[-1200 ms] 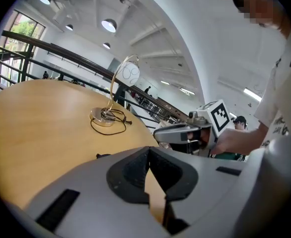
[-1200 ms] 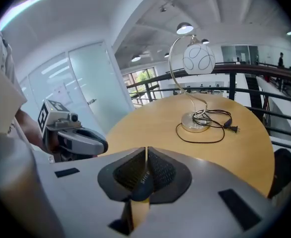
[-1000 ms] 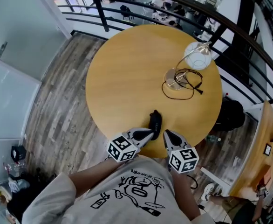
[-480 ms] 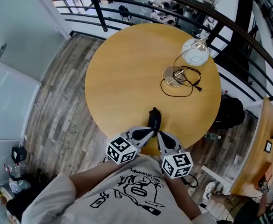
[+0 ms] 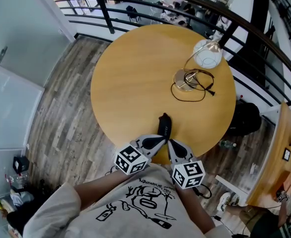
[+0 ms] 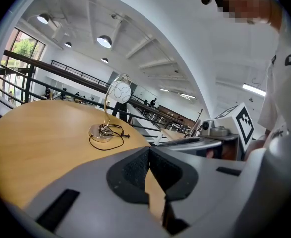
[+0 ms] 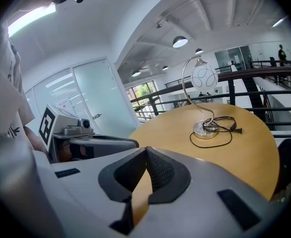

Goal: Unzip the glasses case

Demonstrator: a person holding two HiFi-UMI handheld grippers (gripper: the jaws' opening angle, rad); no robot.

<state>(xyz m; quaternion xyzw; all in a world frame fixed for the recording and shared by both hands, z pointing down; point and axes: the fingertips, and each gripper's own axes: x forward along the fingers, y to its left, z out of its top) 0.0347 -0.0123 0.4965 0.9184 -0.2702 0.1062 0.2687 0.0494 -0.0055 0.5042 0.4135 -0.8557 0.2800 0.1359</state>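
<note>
A black glasses case [image 5: 164, 126] lies near the front edge of the round wooden table [image 5: 130, 78], pointing away from me. My left gripper [image 5: 160, 141] sits just short of the case's near end, on its left. My right gripper [image 5: 171, 144] sits close beside it on the right. The left gripper [image 6: 149, 150] is shut with nothing between its pads, and only table shows past them. The right gripper [image 7: 146, 150] is likewise shut and empty. Neither gripper view shows the case.
A desk lamp with a round glass shade [image 5: 207, 54] and a metal base [image 5: 183, 80] stands at the table's far right, its black cord [image 5: 200, 86] looped beside it. A black railing [image 5: 185, 11] curves behind the table. Wood floor [image 5: 61, 108] lies to the left.
The right gripper has moved left, closing up beside the left gripper near the case's end. The left gripper and the case have stayed put.
</note>
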